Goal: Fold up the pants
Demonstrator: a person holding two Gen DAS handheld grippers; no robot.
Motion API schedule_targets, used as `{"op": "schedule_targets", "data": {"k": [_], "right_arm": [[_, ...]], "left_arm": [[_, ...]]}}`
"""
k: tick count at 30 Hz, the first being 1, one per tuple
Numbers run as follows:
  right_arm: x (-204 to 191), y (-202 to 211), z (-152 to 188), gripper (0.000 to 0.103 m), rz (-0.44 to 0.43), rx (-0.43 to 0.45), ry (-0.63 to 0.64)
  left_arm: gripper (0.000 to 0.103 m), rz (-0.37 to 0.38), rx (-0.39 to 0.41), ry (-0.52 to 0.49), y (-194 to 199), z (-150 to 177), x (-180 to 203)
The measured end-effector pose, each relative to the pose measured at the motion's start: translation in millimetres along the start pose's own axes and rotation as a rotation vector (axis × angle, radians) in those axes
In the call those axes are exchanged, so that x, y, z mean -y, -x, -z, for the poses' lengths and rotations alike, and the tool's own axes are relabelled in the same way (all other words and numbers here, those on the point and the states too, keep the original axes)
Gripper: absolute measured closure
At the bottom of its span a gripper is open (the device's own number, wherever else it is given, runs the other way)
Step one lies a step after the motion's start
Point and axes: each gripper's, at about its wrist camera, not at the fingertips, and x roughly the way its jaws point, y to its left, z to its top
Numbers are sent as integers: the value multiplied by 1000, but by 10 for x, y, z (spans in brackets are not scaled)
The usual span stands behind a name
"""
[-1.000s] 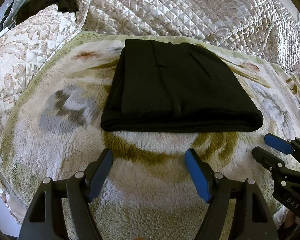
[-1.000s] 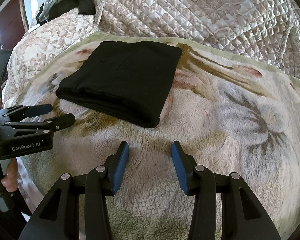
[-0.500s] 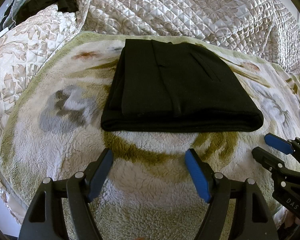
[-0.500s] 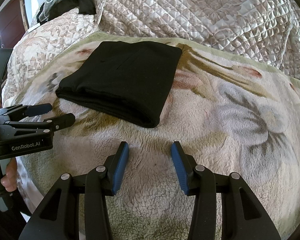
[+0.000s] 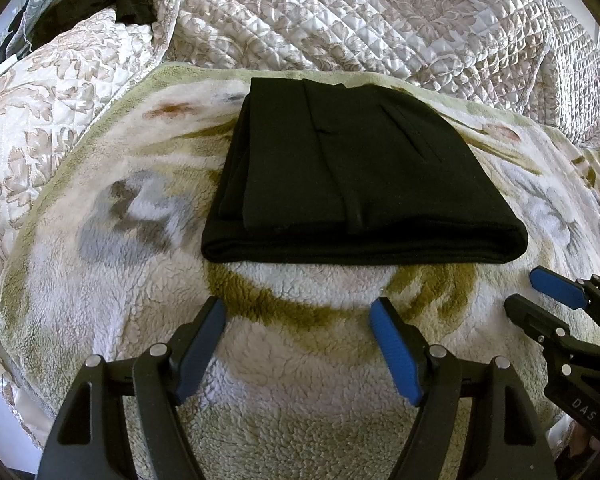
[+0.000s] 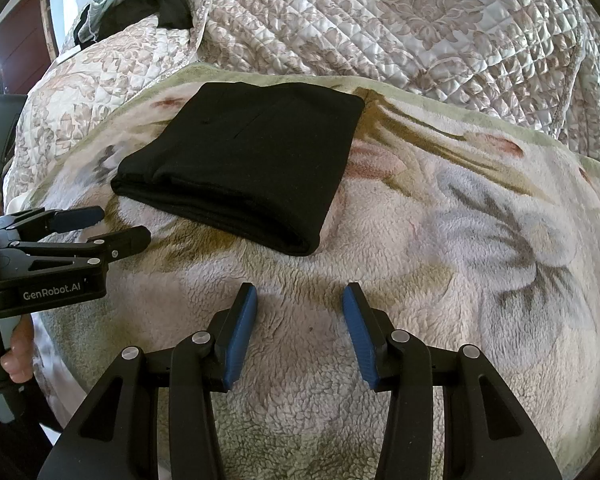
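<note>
Black pants (image 5: 352,176) lie folded on fleece blanket (image 5: 300,364), at 12 o'clock from left gripper (image 5: 298,320) and 11 o'clock from right gripper (image 6: 300,304); both spread, empty, clear of cloth.

Bed w/ quilted spread (image 5: 380,20), fleece blanket (image 5: 100,280), daylight.

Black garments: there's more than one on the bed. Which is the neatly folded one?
The black pants lying flat on the fleece blanket, just beyond both open grippers. The other dark clothing is a crumpled heap at the far left on the quilt.
</note>
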Motion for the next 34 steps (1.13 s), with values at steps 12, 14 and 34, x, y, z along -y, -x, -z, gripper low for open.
{"op": "schedule_targets", "data": {"k": [12,14,34], "right_arm": [[-3,1,3,57,2,0,1],[-2,0,1,57,2,1,1],[14,-7,-9,56,7,12,10]], "left_arm": [[26,-1,-1,0,-1,0,2],[26,-1,0,0,-1,1,5],[26,1,0,1,-6,3,-10]]}}
